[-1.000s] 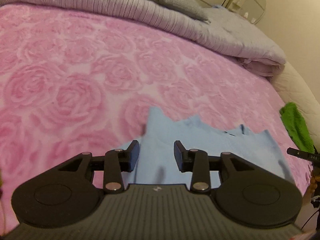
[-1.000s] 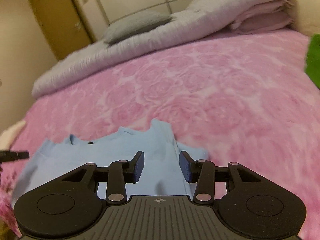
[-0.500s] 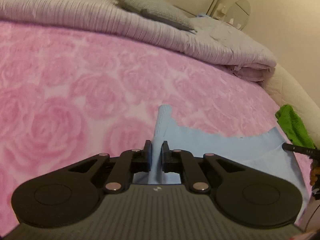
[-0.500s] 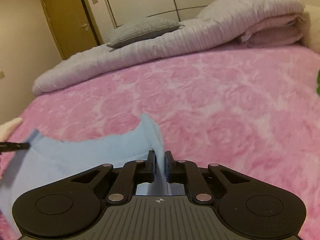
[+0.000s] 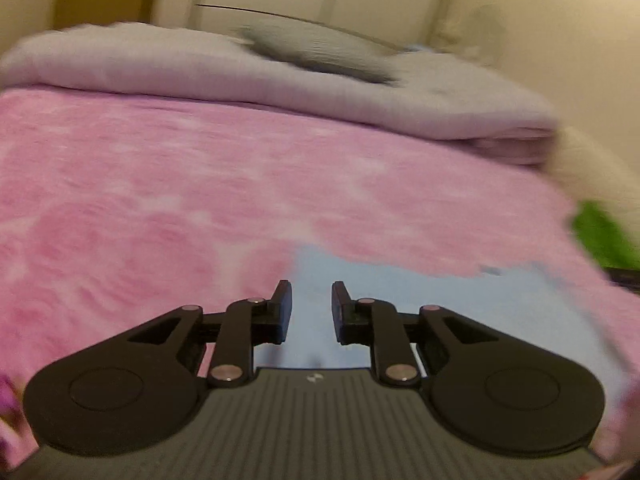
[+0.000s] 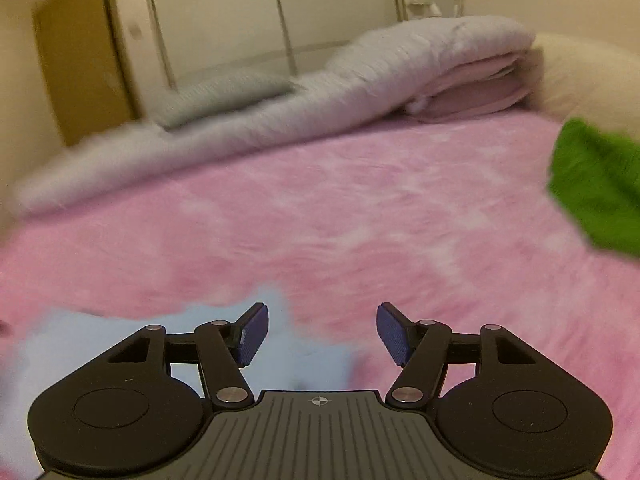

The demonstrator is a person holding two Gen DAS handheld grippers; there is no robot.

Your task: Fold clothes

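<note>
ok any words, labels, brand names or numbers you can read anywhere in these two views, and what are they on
No readable text in either view.
Small white round emblem on the ribbed grey body of the left tongs: a symbol only, no letters.
Same crosshair-like emblem on the right tongs: no letters.
Light blue knit garment, pink rose-patterned blanket and bright green cloth: motion-blurred, no label or print visible.

Left gripper (image 5: pixel 311 308), right gripper (image 6: pixel 320 334): matt black plastic, metal rivets. Beneath fingers: light blue garment (image 5: pixel 400 292), smooth cloth. Beyond fingers: pink blanket (image 6: pixel 360 220), fuzzy plush; grey quilt (image 5: pixel 200 68), ribbed cloth.
</note>
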